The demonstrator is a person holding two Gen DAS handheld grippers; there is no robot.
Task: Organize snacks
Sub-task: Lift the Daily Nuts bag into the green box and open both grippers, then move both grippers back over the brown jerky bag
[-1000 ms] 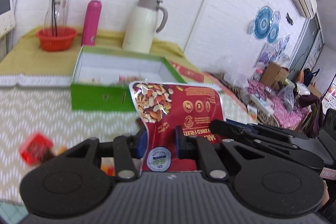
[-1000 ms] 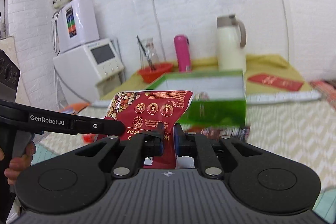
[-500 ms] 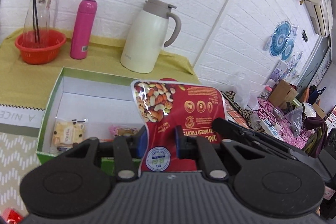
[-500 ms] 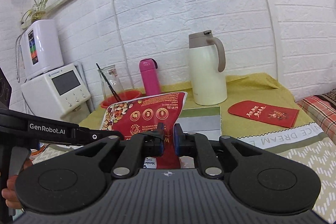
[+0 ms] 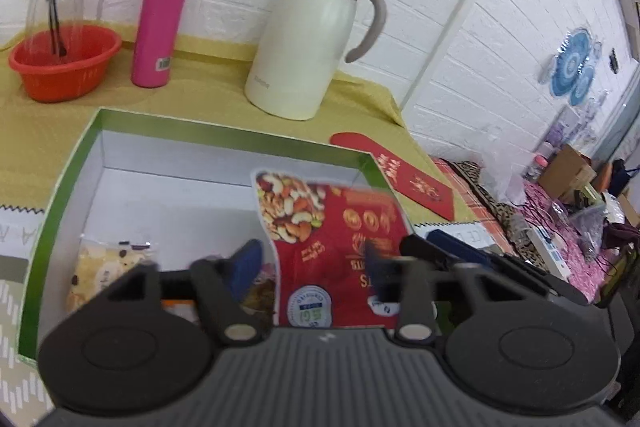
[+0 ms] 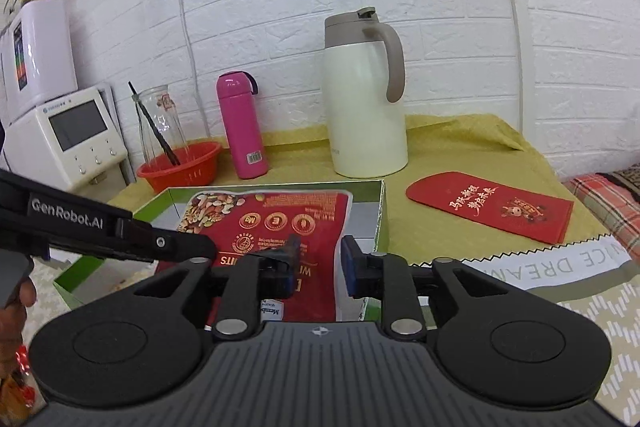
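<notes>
The left gripper has its jaws opening, and they stand wide apart, with the red nut bag in the gap between them; neither blue pad presses on it. The bag looks blurred in the left wrist view. It stands nearly upright just ahead of the fingertips, its printed nuts at the upper left corner and a round seal near its lower edge, close to the gripper's body. It sits over the open green box, toward the box's right side.

The right gripper is opening as well. Its jaws are spread, and the same bag lies between them and a little to the left of the middle. The left pad sits in front of the bag's printed face and the right pad stands clear beside the bag's right edge. The green box lies directly ahead of and under this gripper's fingers.

Inside the box, to the left of the left gripper's left finger, lies a pale snack packet. Whether the bag rests on the box floor cannot be told, since the grippers hide its lower edge.

Beyond the box stand a cream jug, a pink bottle and a red bowl. A red envelope lies off to the right.
</notes>
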